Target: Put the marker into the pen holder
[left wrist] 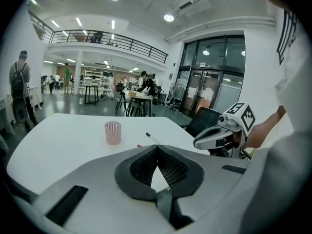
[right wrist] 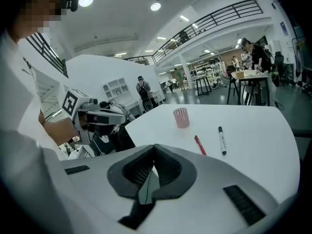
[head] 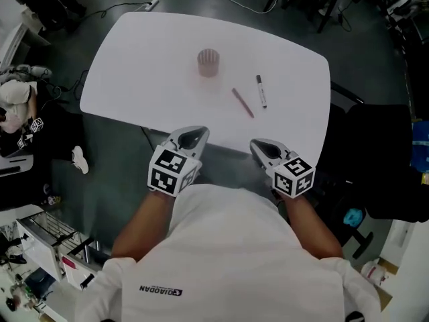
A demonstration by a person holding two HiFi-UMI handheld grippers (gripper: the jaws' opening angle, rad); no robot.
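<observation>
Lying flat on the white table [head: 134,66], the marker [head: 261,91] sits right of the middle, well apart from both grippers. Its long axis runs almost straight from the near edge to the far edge, leaning only slightly. Both ends look dark and the barrel between them white; which end carries the cap cannot be told.

A red pen [head: 242,102] lies just beside the marker, on the side towards the pen holder [head: 208,62]. It is more slanted than the marker, so the two make a narrow V that widens towards the far edge, and they do not touch. The pen holder, a pink mesh cup, stands upright nearer the far edge and left of both, with bare table round it.

The left gripper [head: 194,134] and the right gripper [head: 260,145] hover side by side at the near edge, close to the person's white shirt. Each has its jaws pressed together at the tips and grips nothing.

Beyond the far edge a power strip [head: 151,5] with its cable lies on the dark floor. In the left gripper view a black chair [left wrist: 204,118] stands past the table's right corner, and a person with a backpack [left wrist: 19,89] stands far off in the hall.
</observation>
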